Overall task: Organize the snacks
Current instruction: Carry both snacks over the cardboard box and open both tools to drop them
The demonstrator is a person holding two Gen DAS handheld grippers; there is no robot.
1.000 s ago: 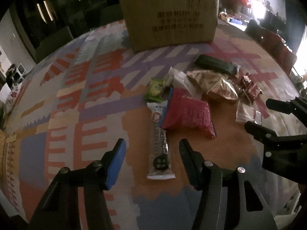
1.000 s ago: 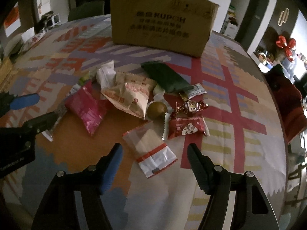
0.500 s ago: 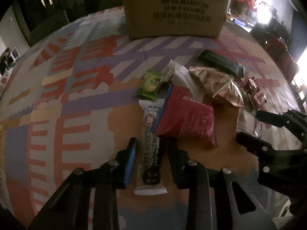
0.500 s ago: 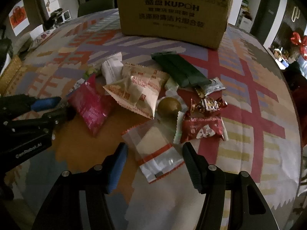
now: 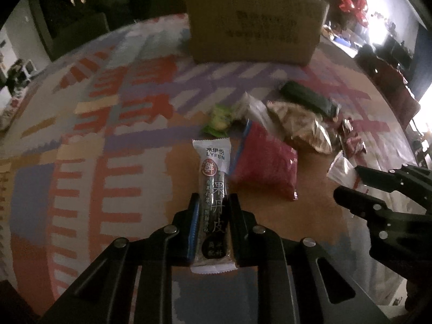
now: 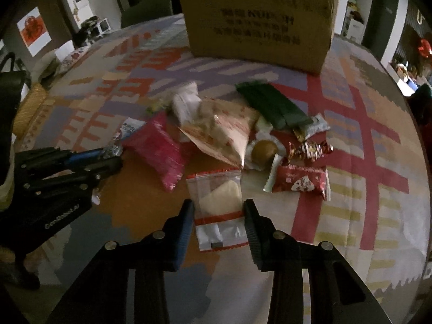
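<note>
My left gripper (image 5: 213,202) is shut on a long dark LYFEN snack bar (image 5: 214,186) with white ends, which points away from me over the patterned cloth. My right gripper (image 6: 219,210) straddles a clear packet (image 6: 218,202) with a red stripe and a pale cake inside; its jaws touch the packet's sides and look closed on it. A cardboard box (image 5: 253,40) stands at the back and also shows in the right wrist view (image 6: 256,24). Several loose snacks lie between: a red pouch (image 5: 266,162), a beige bag (image 6: 224,137), a dark green pack (image 6: 270,105).
A small green candy (image 5: 220,121) and a white wrapper (image 6: 186,102) lie left of the pile. A red packet (image 6: 299,182), a round gold sweet (image 6: 266,149) and foil candies (image 6: 310,147) lie right. Chairs stand beyond the table's right edge.
My left gripper moved forward over the snack bar and closed on it. My right gripper advanced to the clear packet and narrowed its jaws around it.
</note>
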